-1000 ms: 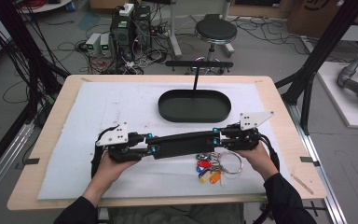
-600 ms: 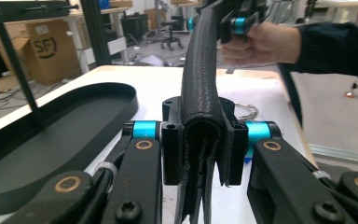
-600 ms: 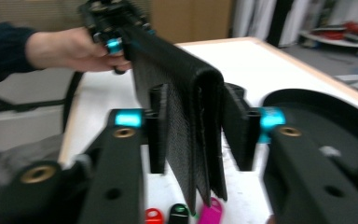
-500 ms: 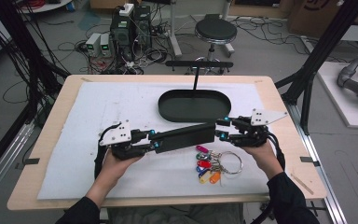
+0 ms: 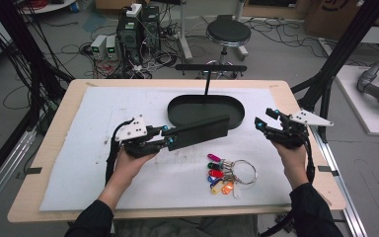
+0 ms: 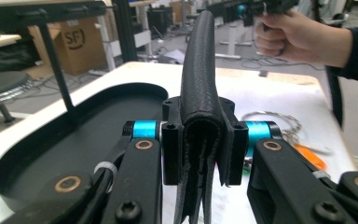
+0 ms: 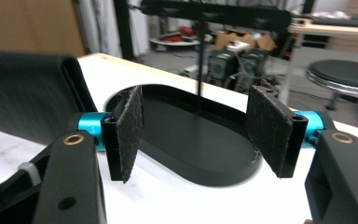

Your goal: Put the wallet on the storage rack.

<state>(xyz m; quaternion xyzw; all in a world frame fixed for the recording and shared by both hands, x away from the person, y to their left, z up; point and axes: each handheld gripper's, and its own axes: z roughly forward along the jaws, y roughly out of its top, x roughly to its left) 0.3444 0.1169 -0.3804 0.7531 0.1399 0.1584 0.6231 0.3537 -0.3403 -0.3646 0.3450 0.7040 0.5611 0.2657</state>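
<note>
A long black leather wallet (image 5: 200,131) is held folded by its left end, with my left gripper (image 5: 169,140) shut on it just above the table. In the left gripper view the wallet (image 6: 200,70) stands on edge between the jaws, pointing away from my left gripper (image 6: 199,140). Its free end hangs over the near rim of a black oval tray (image 5: 173,112). My right gripper (image 5: 265,118) is open at the right of the tray, apart from the wallet. In the right gripper view my right gripper (image 7: 200,130) has nothing between its pads (image 7: 130,133), and the tray (image 7: 205,158) lies ahead.
A key ring with coloured tags (image 5: 224,173) lies on the white mat near the front edge, between the two hands. A thin black T-shaped stand (image 5: 209,69) rises behind the tray. The table's right edge (image 5: 321,148) is close to the right hand.
My right gripper let go of the wallet's right end, opened and drew back to the right. The left gripper keeps the wallet, whose free end now reaches the tray.
</note>
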